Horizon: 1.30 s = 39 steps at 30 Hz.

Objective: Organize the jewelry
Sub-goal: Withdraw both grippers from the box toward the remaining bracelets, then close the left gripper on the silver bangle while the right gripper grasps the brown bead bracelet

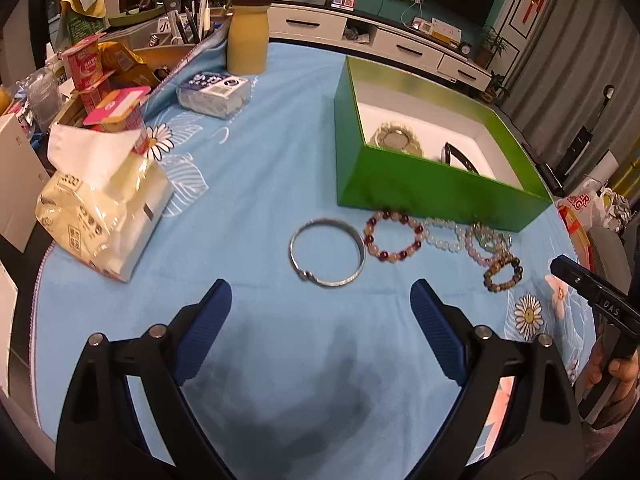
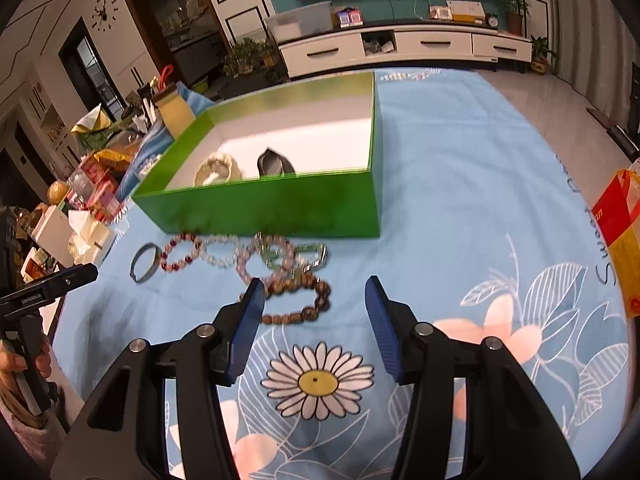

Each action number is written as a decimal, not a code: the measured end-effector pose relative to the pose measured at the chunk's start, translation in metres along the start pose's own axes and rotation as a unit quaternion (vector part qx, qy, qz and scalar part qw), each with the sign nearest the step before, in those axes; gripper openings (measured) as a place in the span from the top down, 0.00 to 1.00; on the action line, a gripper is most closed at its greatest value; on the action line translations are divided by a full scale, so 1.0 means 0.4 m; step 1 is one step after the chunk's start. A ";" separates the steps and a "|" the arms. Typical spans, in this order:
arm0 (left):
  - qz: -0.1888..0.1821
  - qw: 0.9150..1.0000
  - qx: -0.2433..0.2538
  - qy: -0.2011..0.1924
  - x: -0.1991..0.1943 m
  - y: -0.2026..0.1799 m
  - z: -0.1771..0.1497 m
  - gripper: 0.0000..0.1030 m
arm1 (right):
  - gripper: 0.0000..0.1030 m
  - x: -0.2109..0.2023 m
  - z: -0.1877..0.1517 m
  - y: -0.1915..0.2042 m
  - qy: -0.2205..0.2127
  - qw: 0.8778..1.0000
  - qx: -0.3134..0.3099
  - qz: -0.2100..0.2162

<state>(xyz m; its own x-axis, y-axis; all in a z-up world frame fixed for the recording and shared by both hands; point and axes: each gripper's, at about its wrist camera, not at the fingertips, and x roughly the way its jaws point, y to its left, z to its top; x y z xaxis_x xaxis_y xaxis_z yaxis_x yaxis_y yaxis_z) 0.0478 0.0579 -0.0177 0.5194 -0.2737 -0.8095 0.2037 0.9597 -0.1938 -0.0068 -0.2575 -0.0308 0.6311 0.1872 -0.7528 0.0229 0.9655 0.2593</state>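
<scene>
A green box (image 1: 432, 184) (image 2: 280, 204) stands open on the blue cloth, with a pale ornament (image 2: 216, 170) and a dark bangle (image 2: 274, 164) inside. In front of it lies a row of jewelry: a silver bangle (image 1: 327, 253) (image 2: 145, 262), a red bead bracelet (image 1: 393, 236) (image 2: 180, 253), a clear bead bracelet (image 1: 444, 234) (image 2: 220, 251), a pink one (image 1: 486, 242) (image 2: 260, 260) and a brown bead bracelet (image 1: 503, 272) (image 2: 298, 300). My left gripper (image 1: 322, 300) is open just short of the silver bangle. My right gripper (image 2: 316, 300) is open, with the brown bracelet close before its left finger.
A tissue pack (image 1: 104, 208), snack cups (image 1: 86, 62), a yellow bottle (image 1: 247, 40) and a white packet (image 1: 214, 94) crowd the left side. A red and yellow bag (image 2: 620, 232) sits at the right edge. Bare cloth lies right of the box.
</scene>
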 end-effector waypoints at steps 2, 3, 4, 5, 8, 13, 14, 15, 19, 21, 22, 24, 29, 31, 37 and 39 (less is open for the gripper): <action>0.001 1.000 0.006 0.003 0.007 -0.008 -0.012 0.11 | 0.48 0.011 -0.012 0.005 0.008 1.000 -0.001 0.000; 0.003 1.000 0.009 0.003 0.009 -0.013 -0.017 0.11 | 0.48 0.016 -0.017 0.007 0.011 1.000 -0.001 0.000; 0.003 1.000 0.011 0.003 0.011 -0.016 -0.021 0.11 | 0.48 0.021 -0.022 0.009 0.014 1.000 -0.002 0.000; 0.002 1.000 0.013 0.003 0.013 -0.019 -0.024 0.11 | 0.48 0.024 -0.025 0.011 0.016 1.000 -0.002 -0.001; -0.002 1.000 0.023 0.002 0.023 -0.033 -0.032 0.11 | 0.48 0.032 -0.032 0.016 0.021 1.000 -0.006 -0.003; -0.005 0.999 0.053 0.004 0.048 -0.069 -0.033 0.14 | 0.48 0.047 -0.038 0.020 0.027 1.000 -0.007 -0.002; -0.008 0.998 0.060 0.004 0.055 -0.078 -0.030 0.15 | 0.48 0.049 -0.038 0.020 0.027 1.000 -0.008 -0.002; -0.010 0.998 0.064 0.005 0.061 -0.085 -0.028 0.16 | 0.48 0.050 -0.038 0.020 0.028 1.000 -0.008 -0.002; -0.017 0.997 0.069 0.012 0.089 -0.097 -0.015 0.24 | 0.48 0.056 -0.034 0.022 0.028 1.000 -0.009 -0.001; -0.018 0.997 0.067 0.015 0.106 -0.098 -0.008 0.27 | 0.48 0.058 -0.034 0.022 0.029 1.000 -0.008 -0.001; -0.018 0.997 0.068 0.017 0.114 -0.097 -0.005 0.30 | 0.48 0.060 -0.033 0.020 0.030 1.000 -0.006 0.000; -0.018 0.997 0.071 0.019 0.127 -0.098 0.002 0.34 | 0.48 0.065 -0.031 0.016 0.031 1.000 -0.002 0.004; -0.024 0.996 0.081 0.024 0.156 -0.103 0.017 0.49 | 0.48 0.077 -0.027 0.015 0.033 0.999 0.000 0.007; -0.025 0.996 0.083 0.029 0.171 -0.102 0.021 0.57 | 0.48 0.078 -0.026 0.014 0.032 0.999 0.001 0.008; -0.023 0.995 0.097 0.022 0.190 -0.096 0.031 0.82 | 0.48 0.080 -0.022 0.011 0.030 1.000 0.001 0.008; -0.022 0.995 0.098 0.022 0.194 -0.091 0.032 0.94 | 0.48 0.082 -0.021 0.009 0.032 0.999 0.002 0.008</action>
<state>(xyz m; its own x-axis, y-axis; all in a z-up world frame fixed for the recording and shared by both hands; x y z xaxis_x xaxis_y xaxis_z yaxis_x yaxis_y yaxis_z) 0.0912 0.0010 -0.0665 0.4706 -0.3071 -0.8272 0.3858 0.9147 -0.1201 0.0075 -0.2465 -0.0598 0.5809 0.2143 -0.7853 0.0163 0.9615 0.2744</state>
